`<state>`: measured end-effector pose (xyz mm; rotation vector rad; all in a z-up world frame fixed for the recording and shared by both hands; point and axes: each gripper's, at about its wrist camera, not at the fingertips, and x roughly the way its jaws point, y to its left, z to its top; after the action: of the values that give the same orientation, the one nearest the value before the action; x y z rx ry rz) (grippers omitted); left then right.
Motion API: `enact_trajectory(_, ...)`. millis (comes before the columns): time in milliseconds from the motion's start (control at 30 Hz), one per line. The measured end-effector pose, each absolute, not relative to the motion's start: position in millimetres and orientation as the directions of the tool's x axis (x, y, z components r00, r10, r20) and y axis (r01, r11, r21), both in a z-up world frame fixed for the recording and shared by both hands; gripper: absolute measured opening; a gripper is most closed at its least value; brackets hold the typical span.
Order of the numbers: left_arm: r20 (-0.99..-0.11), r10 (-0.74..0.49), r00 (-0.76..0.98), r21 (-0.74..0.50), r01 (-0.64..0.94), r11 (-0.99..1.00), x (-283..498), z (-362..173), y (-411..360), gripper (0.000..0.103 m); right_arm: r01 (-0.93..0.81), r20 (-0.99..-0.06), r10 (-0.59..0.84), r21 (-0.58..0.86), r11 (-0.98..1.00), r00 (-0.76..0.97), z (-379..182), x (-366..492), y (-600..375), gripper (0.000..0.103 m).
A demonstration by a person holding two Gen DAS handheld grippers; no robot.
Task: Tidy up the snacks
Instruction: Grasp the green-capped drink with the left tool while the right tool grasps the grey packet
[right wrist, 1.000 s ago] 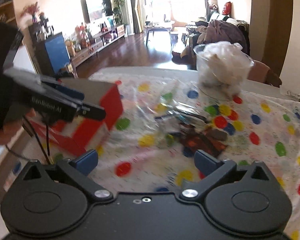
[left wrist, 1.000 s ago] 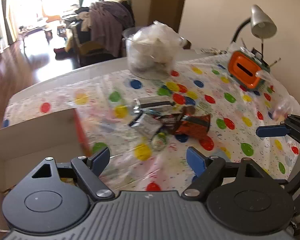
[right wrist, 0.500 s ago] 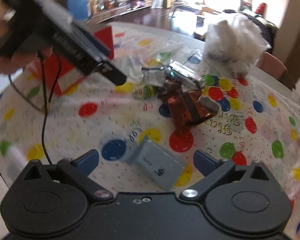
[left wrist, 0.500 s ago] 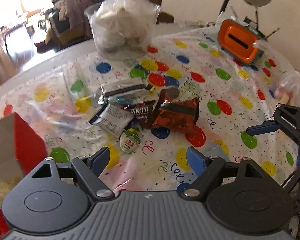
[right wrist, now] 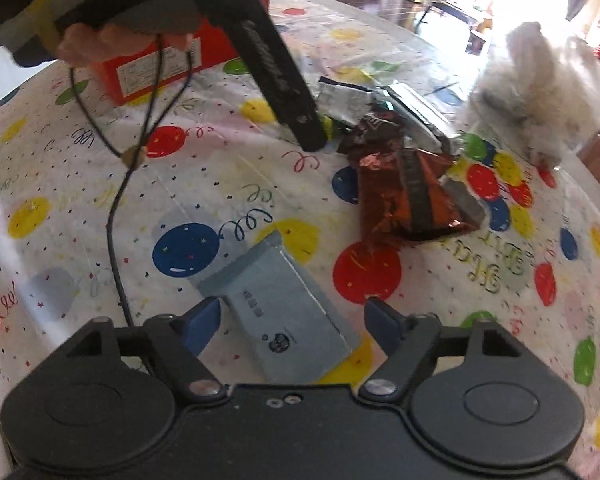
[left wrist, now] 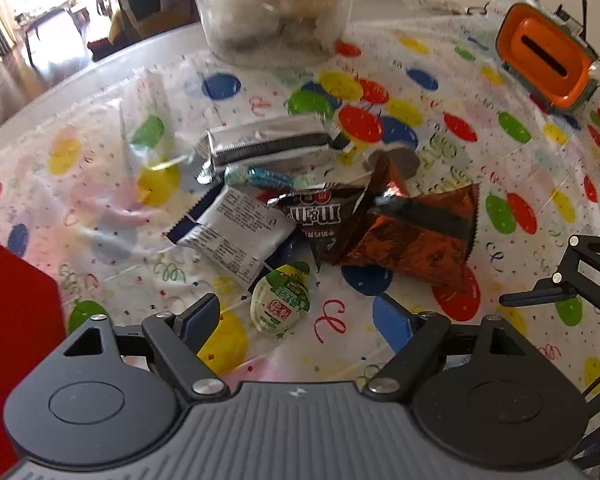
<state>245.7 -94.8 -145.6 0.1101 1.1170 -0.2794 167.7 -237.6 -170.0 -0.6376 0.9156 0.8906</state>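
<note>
Grey-blue and flat, a foil snack packet [right wrist: 288, 312] is lying low in the right wrist frame, between the fingers of the right gripper [right wrist: 294, 320], whose jaws are closing without yet pressing it. Being so thin, it is likely to slide or buckle on the slick dotted plastic tablecloth [right wrist: 100, 184]. Mid-frame in the left view, the left gripper [left wrist: 296, 318] is standing spread over a round green-lidded jelly cup [left wrist: 281, 305]; beside it, a white wrapped bar [left wrist: 236, 232] risks being snagged.
</note>
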Motion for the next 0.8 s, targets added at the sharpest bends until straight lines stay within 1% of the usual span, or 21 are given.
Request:
enact_trajectory(67,-0.906,-0.151,0.397,-0.041,0.272,0.962,250.3,-152.3,-95.1,0.084,-0.876,-0.876,0.382,-0.089,0.474,0.295,-172.5,170.9,-237.1,0.074)
enact_trajectory(133,-0.912,-0.149,0.383,-0.043,0.272,0.961,254.4,-157.8,-95.3,0.078,-0.888,-0.878,0.394,-0.073,0.453,0.273,-173.9,173.7,-236.8,0.07)
enact_trajectory(200,-0.92,-0.136,0.368,-0.038,0.263,0.964,259.4,-163.5,-95.0,0.07,-0.894,-0.88,0.397,-0.064,0.443,0.26,-175.9,176.5,-236.7,0.065)
enact_trajectory(233,-0.923,-0.132,0.362,-0.037,0.258,0.965,261.1,-165.4,-94.7,0.068,-0.897,-0.881,0.401,-0.055,0.438,0.25,-176.8,177.6,-236.9,0.063)
enact_trajectory(300,-0.923,-0.122,0.364,-0.03,0.248,0.968,262.5,-168.4,-94.2,0.066,-0.899,-0.878,0.414,-0.039,0.436,0.238,-177.2,179.2,-237.8,0.062)
enact_trajectory(367,-0.922,-0.118,0.369,-0.022,0.253,0.967,262.1,-168.9,-95.9,0.066,-0.901,-0.876,0.423,-0.03,0.434,0.233,-177.9,180.6,-238.4,0.06)
enact_trajectory(433,-0.92,-0.109,0.376,-0.01,0.257,0.966,262.2,-168.9,-97.3,0.06,-0.901,-0.874,0.433,-0.011,0.433,0.219,-178.1,181.8,-238.6,0.055)
enact_trajectory(600,-0.916,-0.102,0.388,0.003,0.261,0.965,262.0,-166.6,-98.9,0.037,-0.892,-0.867,0.445,0.003,0.452,0.223,-177.5,181.3,-240.2,0.05)
enact_trajectory(667,-0.914,-0.1,0.394,0.01,0.268,0.963,260.4,-166.1,-100.7,0.035,-0.884,-0.864,0.45,0.013,0.467,0.225,-177.0,180.7,-241.3,0.048)
enact_trajectory(700,-0.912,-0.094,0.4,0.018,0.267,0.963,259.5,-165.8,-101.4,0.034,-0.88,-0.862,0.453,0.018,0.475,0.227,-177.2,179.9,-241.9,0.046)
enact_trajectory(800,-0.908,-0.083,0.411,0.034,0.27,0.962,256.8,-164.9,-103.1,0.032,-0.863,-0.856,0.458,0.026,0.504,0.242,-175.7,177.3,-243.3,0.045)
